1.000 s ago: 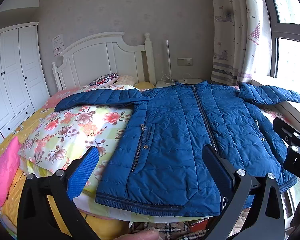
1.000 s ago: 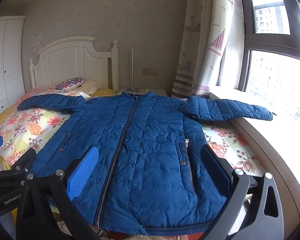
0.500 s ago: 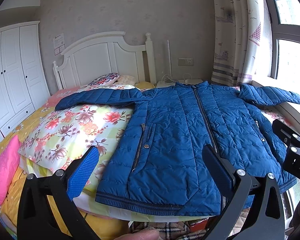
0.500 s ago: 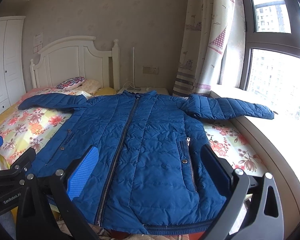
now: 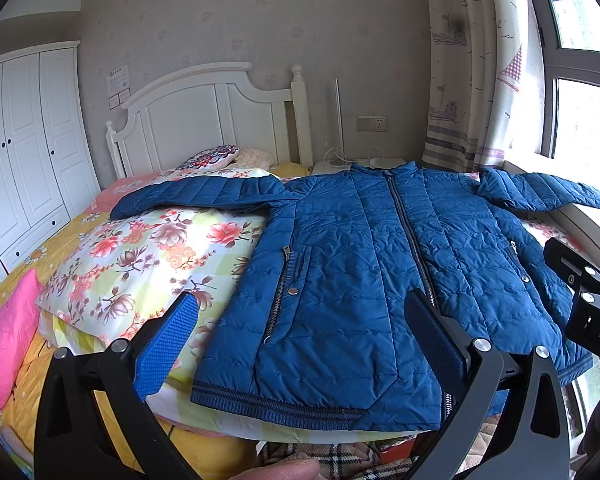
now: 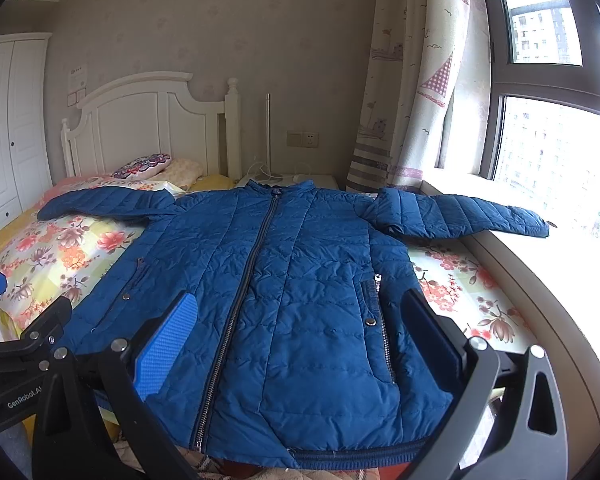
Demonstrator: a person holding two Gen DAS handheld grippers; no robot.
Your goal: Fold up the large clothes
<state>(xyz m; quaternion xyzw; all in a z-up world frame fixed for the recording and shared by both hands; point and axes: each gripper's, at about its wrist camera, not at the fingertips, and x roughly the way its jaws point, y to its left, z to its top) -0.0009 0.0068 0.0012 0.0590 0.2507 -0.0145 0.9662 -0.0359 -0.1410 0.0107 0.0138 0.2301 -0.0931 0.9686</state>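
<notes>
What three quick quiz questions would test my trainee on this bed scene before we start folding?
1. True or false: the blue quilted zip-front jacket lies flat with its zipper closed.
2. Which sleeve reaches onto the pale window ledge: A) the one toward the white panelled wardrobe, B) the one toward the window?
3. Fill in: both the left tongs and the right tongs are ____ and hold nothing.

Key: 1 true. 2 B. 3 open.
</notes>
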